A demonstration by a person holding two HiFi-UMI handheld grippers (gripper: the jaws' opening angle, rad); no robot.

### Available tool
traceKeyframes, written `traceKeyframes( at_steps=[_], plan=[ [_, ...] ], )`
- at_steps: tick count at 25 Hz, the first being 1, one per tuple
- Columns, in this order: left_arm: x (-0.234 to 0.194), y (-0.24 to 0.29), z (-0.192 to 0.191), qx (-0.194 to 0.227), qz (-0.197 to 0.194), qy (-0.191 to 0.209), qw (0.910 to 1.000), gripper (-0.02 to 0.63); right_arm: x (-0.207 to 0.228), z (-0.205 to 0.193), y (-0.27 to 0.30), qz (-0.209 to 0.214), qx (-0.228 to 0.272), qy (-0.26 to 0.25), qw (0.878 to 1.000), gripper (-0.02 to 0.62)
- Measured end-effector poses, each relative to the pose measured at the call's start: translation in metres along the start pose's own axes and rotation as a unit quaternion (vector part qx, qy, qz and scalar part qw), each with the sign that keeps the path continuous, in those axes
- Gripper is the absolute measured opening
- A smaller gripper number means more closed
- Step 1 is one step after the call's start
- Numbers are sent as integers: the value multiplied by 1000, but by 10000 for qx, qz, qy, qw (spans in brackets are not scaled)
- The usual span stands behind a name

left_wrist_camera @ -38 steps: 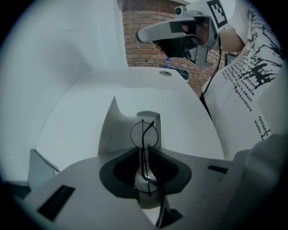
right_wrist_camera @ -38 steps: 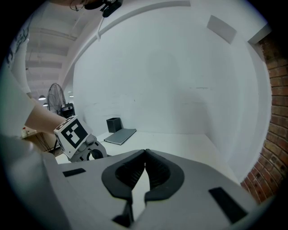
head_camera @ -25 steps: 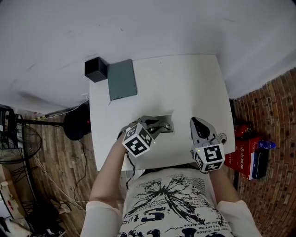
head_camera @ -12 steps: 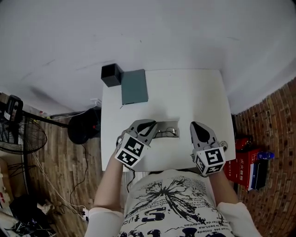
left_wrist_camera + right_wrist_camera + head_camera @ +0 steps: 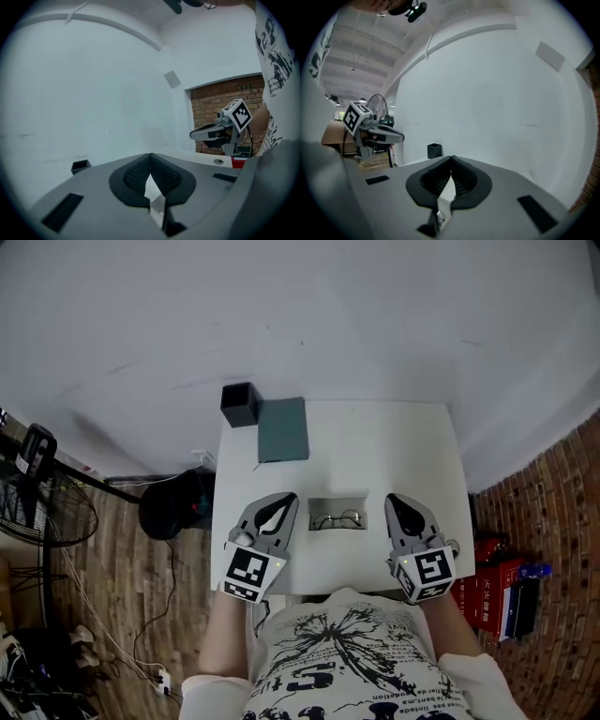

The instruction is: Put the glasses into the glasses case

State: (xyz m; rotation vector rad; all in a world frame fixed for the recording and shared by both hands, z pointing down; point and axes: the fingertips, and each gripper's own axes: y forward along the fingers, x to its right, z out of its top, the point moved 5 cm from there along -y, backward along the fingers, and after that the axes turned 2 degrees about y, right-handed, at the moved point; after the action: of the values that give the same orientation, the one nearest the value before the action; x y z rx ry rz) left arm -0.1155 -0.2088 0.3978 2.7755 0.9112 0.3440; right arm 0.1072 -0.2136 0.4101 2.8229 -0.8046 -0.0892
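The wire-rimmed glasses [image 5: 336,519] lie in the open grey glasses case [image 5: 321,503] near the front of the white table [image 5: 375,446]. My left gripper [image 5: 284,501] hangs above the table just left of the case, shut with nothing between its pads [image 5: 150,157]. On the case's right side, my right gripper [image 5: 396,500] is also shut and empty [image 5: 451,159]. Both point toward the far white wall, roughly level, and neither touches the case. Each gripper shows in the other's view: the right gripper [image 5: 220,133] and the left gripper [image 5: 370,129].
A black open box [image 5: 240,405] and a flat grey-green rectangular pad [image 5: 283,428] sit at the table's far left corner. A fan [image 5: 37,512] and cables stand on the wood floor to the left. Red boxes [image 5: 492,568] sit by the brick wall on the right.
My left gripper has left the glasses in the case, risen and drawn back to the left, and its jaws have closed. The right gripper has risen a little.
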Motion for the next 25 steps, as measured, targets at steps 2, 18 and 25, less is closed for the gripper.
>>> traceKeyframes(
  at_steps=[2,18,25],
  plan=[
    [-2,-10,4,151,156,-61,9997,14,-2,2,-2,11,43,-38,10000,15],
    [-14,-27,12,379,415,-300,9980,14,-7,10,-5,77,156,44,9998,14],
    [-10,-24,13,422,405,-353,9977,14,-5,6,-5,69,78,-3,9999,14]
  ],
)
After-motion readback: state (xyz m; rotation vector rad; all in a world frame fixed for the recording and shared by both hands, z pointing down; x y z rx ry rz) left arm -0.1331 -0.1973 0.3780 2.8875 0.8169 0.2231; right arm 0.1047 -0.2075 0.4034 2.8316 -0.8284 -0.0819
